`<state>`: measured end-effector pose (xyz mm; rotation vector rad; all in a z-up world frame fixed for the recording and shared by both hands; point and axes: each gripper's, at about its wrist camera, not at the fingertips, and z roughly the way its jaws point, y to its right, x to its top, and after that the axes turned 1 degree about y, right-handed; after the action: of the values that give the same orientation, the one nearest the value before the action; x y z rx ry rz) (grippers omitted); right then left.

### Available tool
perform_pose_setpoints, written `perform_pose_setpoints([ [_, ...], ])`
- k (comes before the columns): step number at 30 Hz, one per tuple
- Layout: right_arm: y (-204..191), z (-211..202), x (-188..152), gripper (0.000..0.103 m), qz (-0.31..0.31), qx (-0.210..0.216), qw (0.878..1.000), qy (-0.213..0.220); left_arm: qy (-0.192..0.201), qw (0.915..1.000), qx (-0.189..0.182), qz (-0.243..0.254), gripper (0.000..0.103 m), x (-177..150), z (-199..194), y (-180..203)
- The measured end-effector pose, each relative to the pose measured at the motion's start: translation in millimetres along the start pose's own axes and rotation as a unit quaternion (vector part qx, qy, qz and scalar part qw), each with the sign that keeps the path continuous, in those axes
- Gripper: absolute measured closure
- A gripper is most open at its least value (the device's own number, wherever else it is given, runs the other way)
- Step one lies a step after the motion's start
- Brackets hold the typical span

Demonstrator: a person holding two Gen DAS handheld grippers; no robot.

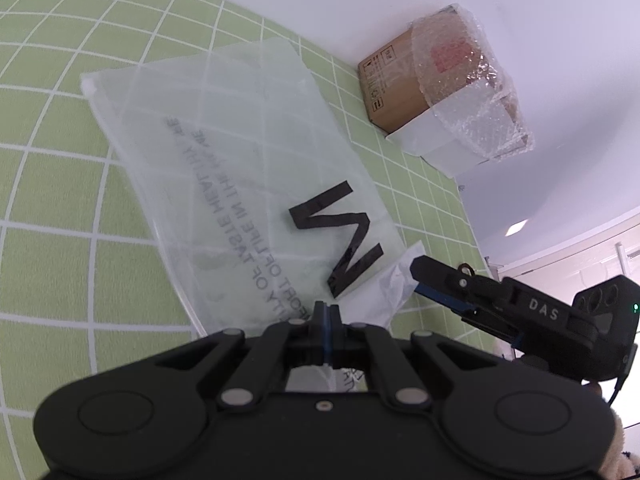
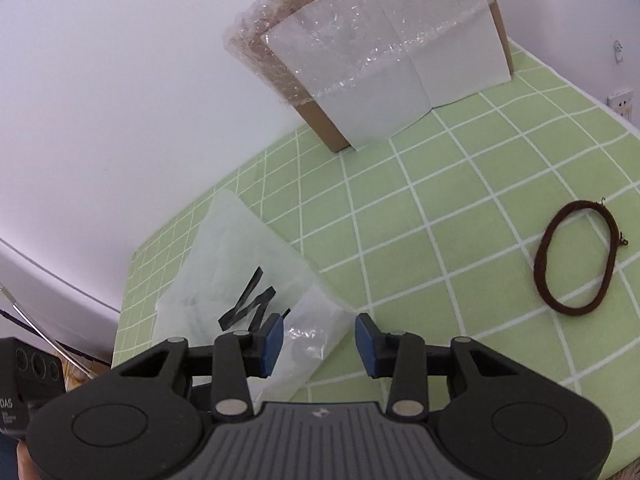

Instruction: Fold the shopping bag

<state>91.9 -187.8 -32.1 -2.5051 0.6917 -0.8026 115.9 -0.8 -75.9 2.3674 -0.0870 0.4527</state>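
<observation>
A translucent white shopping bag, printed with black lettering, is lying flat on the green checked tabletop, stretching away ahead of the left gripper. Its near edge is being pinched by that gripper, whose jaws are closed tight on the plastic. To the right of that grip, a crumpled corner of the bag is being approached by the right gripper. In the right wrist view that corner is sitting between the blue pads, which are standing apart and not visibly pressing on it, so nothing is being held there yet.

The step in hand is judged to be securing the near edge at two points before a fold. Next, the right jaws probably need to be closed on the corner, so the edge can be carried over.

Further ahead, a cardboard box wrapped in bubble film is standing against the wall, and a brown cord loop is lying well to the right.
</observation>
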Motion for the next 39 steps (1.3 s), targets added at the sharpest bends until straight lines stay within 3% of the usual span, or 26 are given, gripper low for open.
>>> perform_pose_setpoints([
  [2,2,-6,3,0.083,0.002,-0.002,1.0,-0.004,-0.001,1.0,-0.002,0.0,0.101,0,0,-1],
  [9,-4,-17,3,0.093,-0.024,-0.028,0.999,-0.015,-0.003,1.0,0.001,0.004,0.101,1,0,0],
  [13,-17,-8,8,0.09,-0.096,-0.053,0.994,-0.011,-0.005,1.0,0.001,0.007,0.101,1,0,1],
  [16,-17,-16,14,0.078,-0.105,-0.053,0.993,0.022,-0.003,1.0,-0.001,0.004,0.101,1,1,0],
  [20,-14,-8,22,0.077,-0.115,-0.042,0.992,0.019,-0.003,1.0,-0.006,-0.003,0.101,0,1,-2],
  [26,-34,7,19,0.077,-0.243,-0.052,0.968,0.026,-0.005,1.0,-0.004,0.003,0.101,0,0,-1],
  [33,-30,15,28,0.08,-0.26,-0.068,0.963,-0.024,-0.007,0.9999,-0.007,0.004,0.101,1,0,-2],
  [39,-23,-2,22,0.08,-0.237,-0.084,0.966,-0.055,-0.021,0.9995,-0.004,0.025,0.101,5,2,2],
])
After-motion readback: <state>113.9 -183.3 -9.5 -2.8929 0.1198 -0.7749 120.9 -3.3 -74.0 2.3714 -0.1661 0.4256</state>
